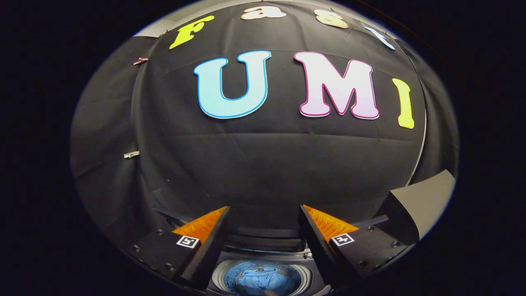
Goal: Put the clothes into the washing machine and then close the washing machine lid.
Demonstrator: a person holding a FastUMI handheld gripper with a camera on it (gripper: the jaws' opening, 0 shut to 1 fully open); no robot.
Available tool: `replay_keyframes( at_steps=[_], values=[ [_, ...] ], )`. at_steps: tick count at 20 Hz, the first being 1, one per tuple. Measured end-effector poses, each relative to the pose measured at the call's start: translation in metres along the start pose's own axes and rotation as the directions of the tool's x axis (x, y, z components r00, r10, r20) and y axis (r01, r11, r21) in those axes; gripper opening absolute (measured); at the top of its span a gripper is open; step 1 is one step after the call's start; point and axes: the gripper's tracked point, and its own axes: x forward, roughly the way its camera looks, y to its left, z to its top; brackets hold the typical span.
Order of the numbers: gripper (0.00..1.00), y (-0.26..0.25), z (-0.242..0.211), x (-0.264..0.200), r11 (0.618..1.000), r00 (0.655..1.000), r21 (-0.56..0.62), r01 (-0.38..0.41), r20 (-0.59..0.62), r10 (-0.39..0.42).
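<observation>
A black cloth wall (263, 164) closes the booth behind everything, creased and hanging in folds. Nearest, the tool (265, 222) stands released, its two fingers spread wide with nothing between them, each carrying a small square black-and-white marker that cannot be read as writing. Directly below the gap, toward six o'clock from the fingertips, lies the washing machine (263, 277), its round drum open upward; the inner edges of both fingers cut off its sides, and its lower part is lost from sight. Inside the drum sit the clothes (263, 281), a blue crumpled bundle whose folds are hard to make out. At about four o'clock from the tool a dark angled panel (419, 205) rises; whether it is the machine's lid cannot be told. No brand shows on the machine.
</observation>
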Motion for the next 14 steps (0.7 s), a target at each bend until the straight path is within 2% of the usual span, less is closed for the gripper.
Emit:
replay_keyframes(
  at_steps=[6,10,14],
  values=[
    [1.0,0.008,-0.039,-0.046,0.999,0.996,0.014,-0.03,-0.079,0.031],
    [0.99,0.013,-0.082,-0.065,0.998,0.983,-0.032,-0.059,-0.177,0.053],
    [1.0,0.011,-0.08,-0.085,0.997,0.985,-0.018,-0.075,-0.155,0.071]
  ],
)
